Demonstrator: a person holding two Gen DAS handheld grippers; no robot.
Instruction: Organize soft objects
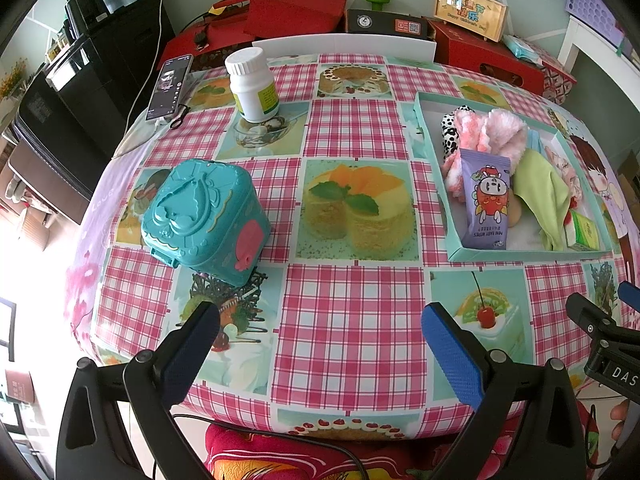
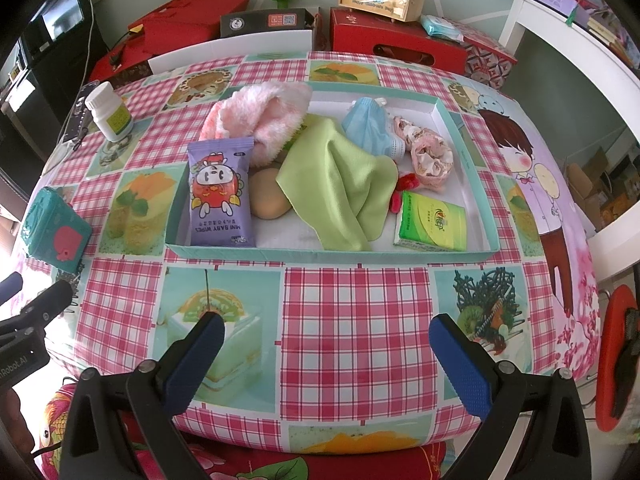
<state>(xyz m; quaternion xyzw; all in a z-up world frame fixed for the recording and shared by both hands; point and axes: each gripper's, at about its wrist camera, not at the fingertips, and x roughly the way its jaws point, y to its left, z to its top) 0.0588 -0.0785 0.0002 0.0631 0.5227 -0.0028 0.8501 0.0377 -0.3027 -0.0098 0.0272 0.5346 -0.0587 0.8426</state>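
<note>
Checked tablecloth [image 2: 356,320], left gripper [image 1: 320,344] wide open, right gripper [image 2: 326,352] likewise, both empty

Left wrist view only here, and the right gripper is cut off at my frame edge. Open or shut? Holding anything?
Observer: The right gripper is open with nothing between its fingers, over the tablecloth short of the tray.
Operator: Pale blue thing behind the green cloth?
Observer: A blue face mask, in the tray just beyond the green cloth.
Operator: Beige thing beside the wipes pack?
Observer: A smooth beige oval, egg-like, between the baby wipes pack and the cloth, which covers its right side.
</note>
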